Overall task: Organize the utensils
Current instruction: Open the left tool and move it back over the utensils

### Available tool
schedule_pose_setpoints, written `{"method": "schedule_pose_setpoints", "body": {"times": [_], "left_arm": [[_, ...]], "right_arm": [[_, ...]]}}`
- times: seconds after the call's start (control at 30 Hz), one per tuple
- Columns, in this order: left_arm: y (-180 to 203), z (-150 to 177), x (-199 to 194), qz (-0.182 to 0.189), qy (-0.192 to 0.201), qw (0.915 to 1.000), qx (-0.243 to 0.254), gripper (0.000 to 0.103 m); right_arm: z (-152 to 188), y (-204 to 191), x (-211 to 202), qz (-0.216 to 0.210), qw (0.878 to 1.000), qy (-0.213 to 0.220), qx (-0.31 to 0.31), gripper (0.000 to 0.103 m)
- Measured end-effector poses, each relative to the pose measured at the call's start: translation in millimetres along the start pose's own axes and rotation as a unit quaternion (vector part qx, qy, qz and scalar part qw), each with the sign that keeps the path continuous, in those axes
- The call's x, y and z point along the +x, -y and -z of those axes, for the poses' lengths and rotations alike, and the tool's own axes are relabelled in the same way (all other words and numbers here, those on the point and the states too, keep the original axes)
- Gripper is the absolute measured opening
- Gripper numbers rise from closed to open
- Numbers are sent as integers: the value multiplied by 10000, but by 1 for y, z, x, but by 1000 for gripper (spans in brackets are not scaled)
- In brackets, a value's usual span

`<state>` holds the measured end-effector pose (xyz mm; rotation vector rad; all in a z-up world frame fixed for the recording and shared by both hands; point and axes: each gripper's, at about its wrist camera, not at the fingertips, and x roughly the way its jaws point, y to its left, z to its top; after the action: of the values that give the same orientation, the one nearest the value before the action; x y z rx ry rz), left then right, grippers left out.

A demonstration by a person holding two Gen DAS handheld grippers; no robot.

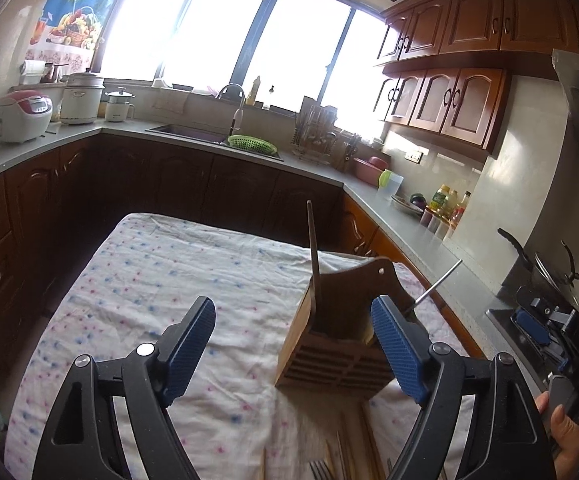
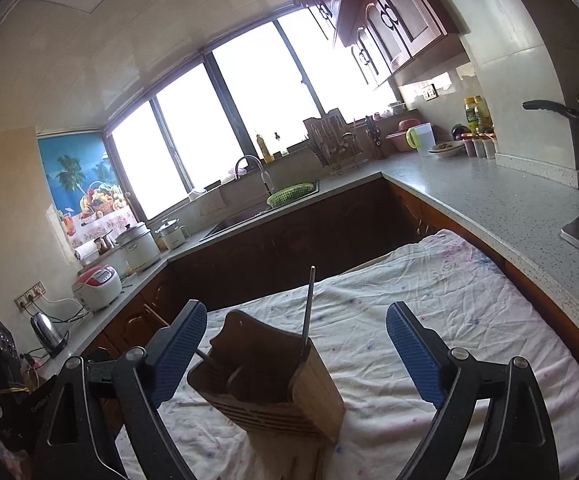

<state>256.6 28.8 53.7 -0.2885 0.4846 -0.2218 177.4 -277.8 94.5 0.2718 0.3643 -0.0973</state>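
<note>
A wooden utensil holder (image 1: 341, 336) stands at the lower centre of the left wrist frame on a desk (image 1: 177, 280) draped in a white cloth speckled with pink and blue. Two utensils rise from it: one dark wooden handle (image 1: 313, 248) leaning slightly left above the rim, and one thin metal rod (image 1: 437, 282) angling out to the upper right. The left gripper (image 1: 293, 344) fills the bottom of the frame with its two blue-padded fingers spread wide and nothing between them; the right-hand finger (image 1: 397, 352) overlaps the holder's right side, though contact cannot be told. At the bottom edge, the tines of one fork (image 1: 320, 470) and several pale sticks (image 1: 343, 452), blurred and too indistinct to count, lie on the cloth.

In the right wrist frame the same holder (image 2: 273, 392) sits low and left of centre, the wooden handle (image 2: 308, 308) upright at its right-hand corner. The right gripper (image 2: 295, 356) also hangs wide open and holds nothing, its left finger (image 2: 179, 352) just beside the holder's back panel. In the left wrist view the right gripper (image 1: 545, 332) shows again at the right edge.

Behind, one green colander (image 1: 251, 145) rests by the sink, and one red-and-white rice cooker (image 1: 23, 116) stands on the counter at upper left.
</note>
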Motion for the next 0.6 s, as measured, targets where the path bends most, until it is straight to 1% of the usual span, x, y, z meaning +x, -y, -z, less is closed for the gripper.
{"method": "schedule_pose_setpoints", "body": {"times": [0.23,0.37,0.6], "left_arm": [[-2,29,-32,-190,-376,9991,6,80],[-4,45,-43,-244,-597,9979,-113,80],[-6,60,-55,-455,-872,9951,-96,80]], "right_arm": [[40,10,-32,251,9991,-308,-149,95],[62,20,-44,427,9972,-586,-194,95],[97,38,-61,688,9934,-888,-214,95]]}}
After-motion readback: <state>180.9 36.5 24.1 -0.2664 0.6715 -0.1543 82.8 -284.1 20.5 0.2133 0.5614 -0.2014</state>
